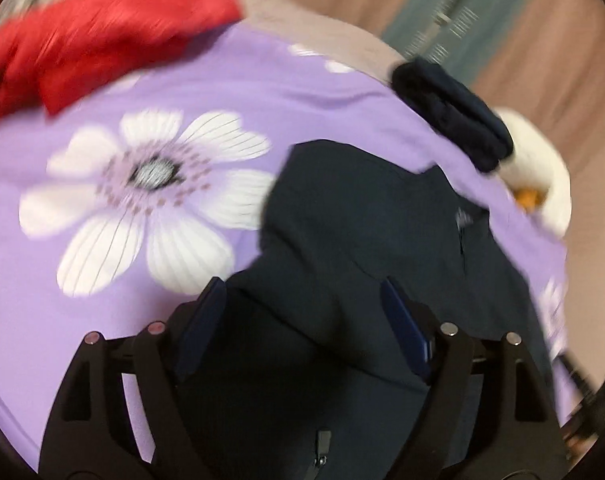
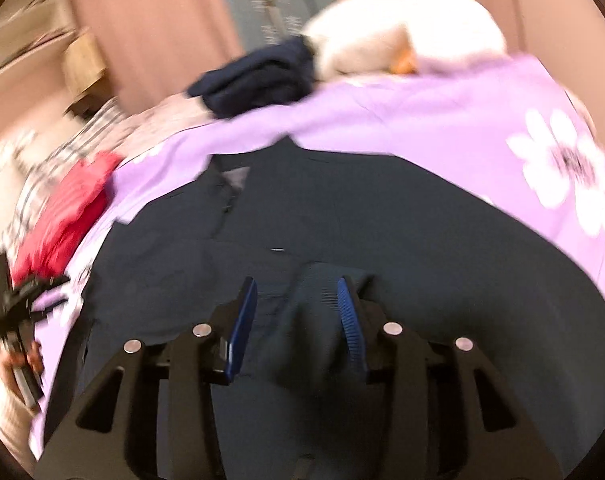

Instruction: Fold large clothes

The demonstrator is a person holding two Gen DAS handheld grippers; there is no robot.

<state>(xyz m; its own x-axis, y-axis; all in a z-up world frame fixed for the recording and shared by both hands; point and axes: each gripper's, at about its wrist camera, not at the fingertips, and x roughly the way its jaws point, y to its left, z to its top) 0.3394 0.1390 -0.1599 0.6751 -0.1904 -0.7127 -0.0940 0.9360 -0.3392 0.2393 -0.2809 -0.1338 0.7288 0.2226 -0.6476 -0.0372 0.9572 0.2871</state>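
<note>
A dark navy garment with a zipper lies spread on a purple flowered bedsheet. My left gripper is open just above the garment's near part, its blue pads wide apart with cloth showing between them. In the right wrist view the same garment fills the middle. My right gripper is open, and a raised ribbed fold of the garment stands between its pads, against the right one. Both views are blurred by motion.
A red garment lies at the sheet's far left, also in the right wrist view. A folded dark bundle and a white plush toy sit at the far edge. The other gripper shows at left. Pink curtains hang behind.
</note>
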